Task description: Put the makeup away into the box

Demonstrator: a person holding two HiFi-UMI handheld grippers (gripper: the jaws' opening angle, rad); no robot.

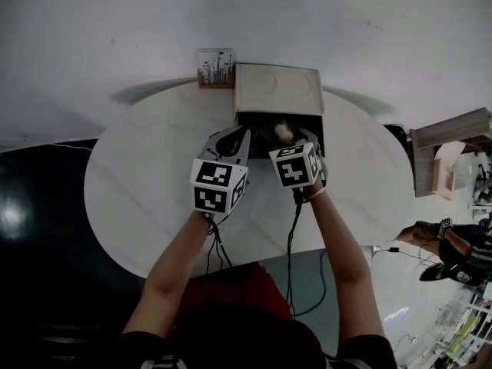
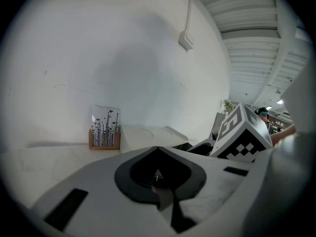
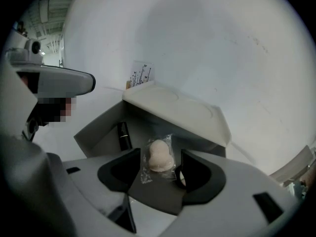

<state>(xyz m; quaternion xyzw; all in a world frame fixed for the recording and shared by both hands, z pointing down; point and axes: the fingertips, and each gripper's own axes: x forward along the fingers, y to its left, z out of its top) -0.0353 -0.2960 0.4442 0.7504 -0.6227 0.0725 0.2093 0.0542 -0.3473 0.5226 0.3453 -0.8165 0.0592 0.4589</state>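
We find the right tongs (image 3: 160, 152) open around the wrapped sponge (image 3: 159, 158) inside the box (image 3: 98, 127), left tongs (image 2: 157, 151) closed and empty; we advise lifting straight clear without snagging the wrapper.

Open grey box (image 3: 96, 130), pale lid (image 3: 177, 110) raised behind; inside lie 1 black tube (image 3: 124, 136) near the left wall and 1 cream sponge puff (image 3: 160, 155) in clear wrap.

Left gripper (image 1: 229, 138) and right gripper (image 1: 296, 138) are both pale grey plastic shells with dark pads (image 3: 117, 174) and little black slots (image 3: 266, 206). Each one's got a cube (image 1: 218, 184) of black-and-white square markers. Black cables (image 1: 290, 237) trail back along the forearms. Dark short sleeves (image 1: 361, 350), and a thin band (image 1: 317, 194) on the right wrist.
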